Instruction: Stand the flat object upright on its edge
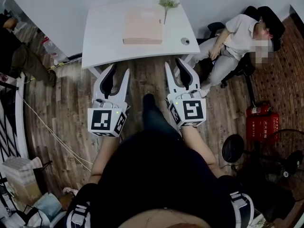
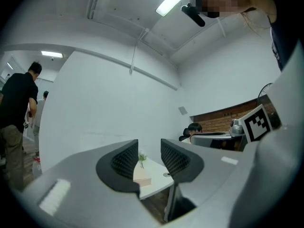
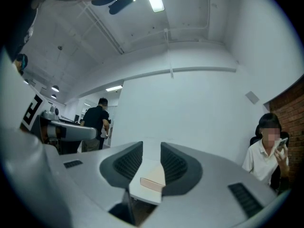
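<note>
Left gripper (image 1: pixel 120 70), right gripper (image 1: pixel 173 62) part-open, empty; pale pink slab (image 1: pixel 143 26) flat on table (image 1: pixel 102 42).

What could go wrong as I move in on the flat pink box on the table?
The pink box lies flat with a plant sprig at its far right corner; levering it up could knock the sprig. The left gripper and right gripper are open, empty, short of the table; nudging the near edge may just slide the box away. A seated person is close by the table's right end.
</note>
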Motion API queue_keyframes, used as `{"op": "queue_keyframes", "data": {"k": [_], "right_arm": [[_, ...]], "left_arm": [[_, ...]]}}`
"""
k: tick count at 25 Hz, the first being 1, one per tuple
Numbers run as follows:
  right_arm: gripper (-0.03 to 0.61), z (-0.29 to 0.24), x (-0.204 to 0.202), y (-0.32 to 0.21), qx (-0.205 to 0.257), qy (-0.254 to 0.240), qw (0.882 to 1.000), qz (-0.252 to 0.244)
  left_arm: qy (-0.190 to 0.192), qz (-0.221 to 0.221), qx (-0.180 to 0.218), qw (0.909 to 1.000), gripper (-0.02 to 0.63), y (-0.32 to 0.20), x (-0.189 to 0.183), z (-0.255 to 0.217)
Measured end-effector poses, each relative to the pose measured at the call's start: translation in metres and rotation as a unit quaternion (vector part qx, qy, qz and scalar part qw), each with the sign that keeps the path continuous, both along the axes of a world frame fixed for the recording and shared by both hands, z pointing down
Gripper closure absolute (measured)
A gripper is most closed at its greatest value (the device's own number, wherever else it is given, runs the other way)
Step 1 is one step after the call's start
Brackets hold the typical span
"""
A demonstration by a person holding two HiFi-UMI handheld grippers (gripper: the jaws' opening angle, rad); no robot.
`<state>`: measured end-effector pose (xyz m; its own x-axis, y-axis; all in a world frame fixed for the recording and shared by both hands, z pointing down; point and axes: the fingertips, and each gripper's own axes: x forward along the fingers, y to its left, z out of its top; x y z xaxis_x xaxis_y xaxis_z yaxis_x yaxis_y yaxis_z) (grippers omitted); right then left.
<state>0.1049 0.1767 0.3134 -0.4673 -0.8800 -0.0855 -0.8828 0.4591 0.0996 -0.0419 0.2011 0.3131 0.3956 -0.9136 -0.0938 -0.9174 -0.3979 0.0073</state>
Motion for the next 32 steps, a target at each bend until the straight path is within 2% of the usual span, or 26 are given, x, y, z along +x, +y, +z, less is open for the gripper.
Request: {"op": "queue_keyframes", "data": {"k": [7, 15, 22, 28, 32], "right_arm": [[0.460, 0.004, 0.000, -0.091, 0.011, 0.005, 1.000, 0.001], [0.460, 0.005, 0.002, -0.243, -0.001, 0.010, 1.000, -0.014], [0.460, 0.018, 0.001, -0.355, -0.021, 0.020, 0.999, -0.035], [0.459, 0.040, 0.004, -0.417, -0.048, 0.031, 0.998, -0.039], [0.459, 0.056, 0.007, -0.441, -0.065, 0.030, 0.997, -0.036]], "left_arm": [[0.003, -0.003, 0.009, 0.9999, 0.459, -0.090, -0.004, 0.005], [0.012, -0.007, 0.005, 0.9999, 0.459, -0.238, -0.005, -0.001], [0.013, -0.032, -0.002, 0.9994, 0.459, -0.351, -0.021, -0.004], [0.003, -0.043, -0.021, 0.9989, 0.459, -0.415, -0.033, 0.010], [0.000, -0.032, -0.035, 0.9989, 0.459, -0.438, -0.034, 0.024]]}}
